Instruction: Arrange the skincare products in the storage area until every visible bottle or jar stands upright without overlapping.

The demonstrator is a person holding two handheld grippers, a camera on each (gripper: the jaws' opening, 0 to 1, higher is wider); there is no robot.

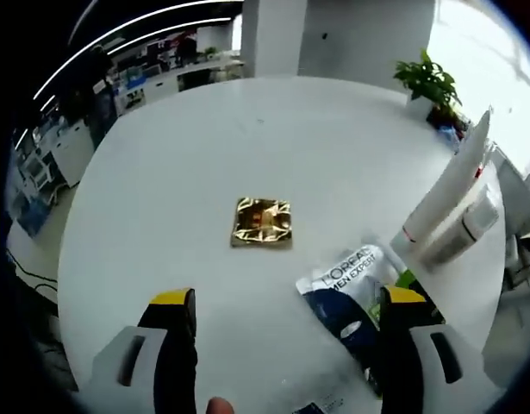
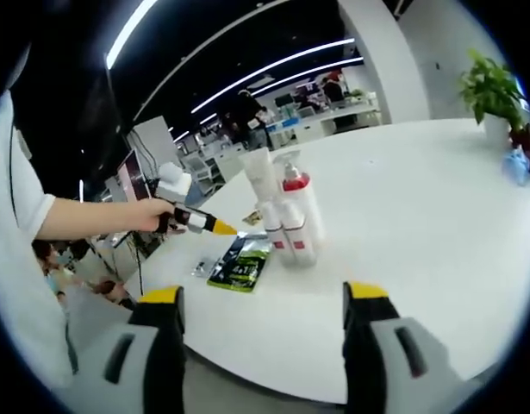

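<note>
In the left gripper view, the left gripper point(image 1: 286, 315) is hovering low over the white round table point(image 1: 204, 172), its yellow-tipped jaws standing wide apart with nothing between them. Just beside its right jaw a white and dark-blue sachet point(image 1: 349, 289) is lying flat, its printed lettering running slantwise up toward the bottles. Beyond it a tall white tube point(image 1: 445, 185) with a red band at its foot and a clear bottle point(image 1: 461, 231) with a white cap are standing together near the table's edge, appearing tilted in this view. A small gold packet point(image 1: 262, 223) is lying flat mid-table, well apart from them. A potted plant point(image 1: 428, 86) is sitting at the far edge.

In the right gripper view, the right gripper point(image 2: 263, 302) is also gaping wide and holding nothing. The cluster of bottles point(image 2: 286, 220) is standing upright, long axes vertical, touching one another, one with a red collar. A green and black sachet point(image 2: 240, 261) is lying flat beside them. A person's hand point(image 2: 151, 216), forearm outstretched, is pointing the other gripper toward the bottles.
</note>
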